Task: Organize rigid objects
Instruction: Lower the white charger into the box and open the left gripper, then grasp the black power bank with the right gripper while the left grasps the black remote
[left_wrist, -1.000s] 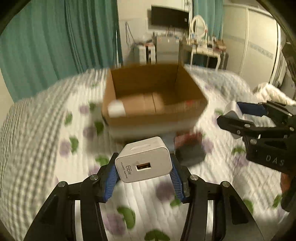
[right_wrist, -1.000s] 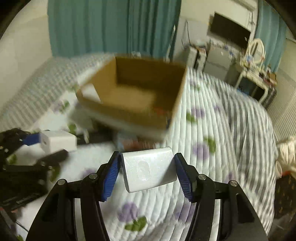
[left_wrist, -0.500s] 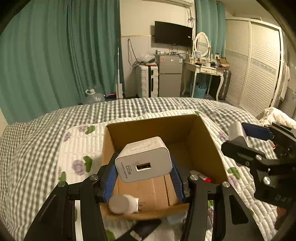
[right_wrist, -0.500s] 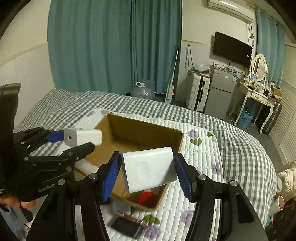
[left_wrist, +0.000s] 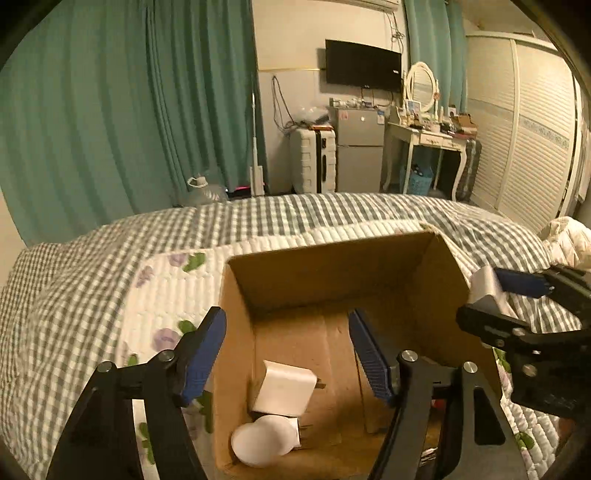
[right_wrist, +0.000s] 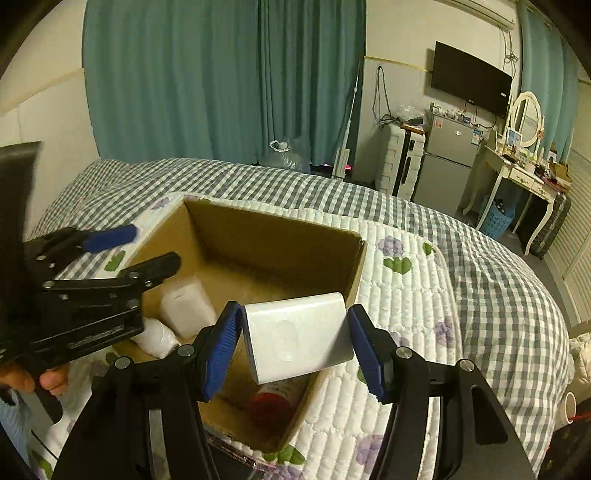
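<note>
On the quilted bed (left_wrist: 166, 288), left tool (left_wrist: 286, 347) gapes empty over the cardboard box (left_wrist: 332, 266); right tool (right_wrist: 295, 339) grips a white block (right_wrist: 299, 336).

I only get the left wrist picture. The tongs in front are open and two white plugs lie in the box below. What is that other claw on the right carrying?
Observer: The right wrist view shows it whole. The right gripper has a plain white block between its blue pads, above the cardboard box.
Operator: Is anything else in there?
Observer: Yes, something with a red cap lies in the near corner under that block. Your view barely shows it.
Operator: And who holds my tongs?
Observer: A person. Fingers of a hand show at the handle of the left gripper.
</note>
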